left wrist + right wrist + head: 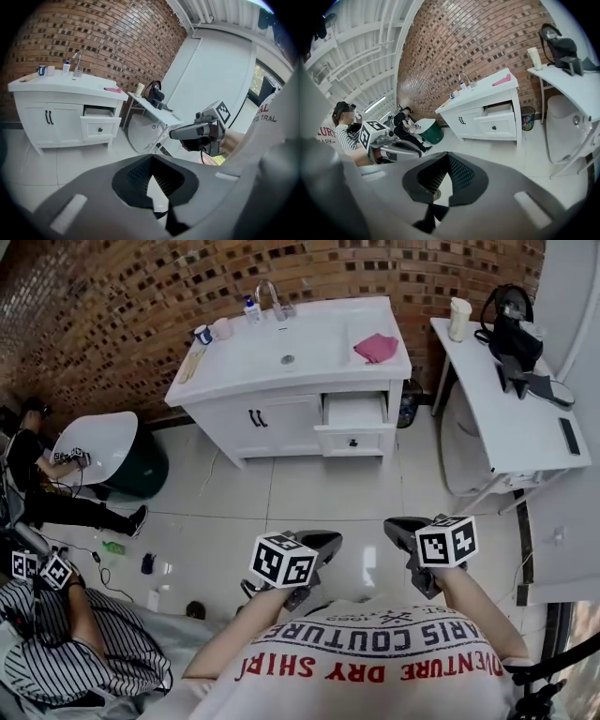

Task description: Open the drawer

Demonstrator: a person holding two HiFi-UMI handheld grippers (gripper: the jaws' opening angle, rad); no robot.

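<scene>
The white vanity cabinet (253, 423) stands against the brick wall, far across the floor from both grippers. Its right-hand drawer (353, 425) is pulled out, with a small black knob on the front; the drawer (99, 126) also shows in the left gripper view, and as the drawer (499, 124) in the right gripper view. My left gripper (323, 542) and right gripper (397, 531) are held close to my body, side by side over the tiles. Both are shut with nothing between the jaws. The left gripper (152, 158) sees the right gripper (190, 133) beside it, and the right gripper (447, 157) sees the left gripper (391, 143).
A pink cloth (376, 347) lies on the counter by the sink (287, 352). A white side table (511, 418) at right carries a black machine (516, 334) and a cup (458, 319). A seated person (42, 484) and a green tub (141, 465) are at left. Another person in stripes (75, 643) is near my left.
</scene>
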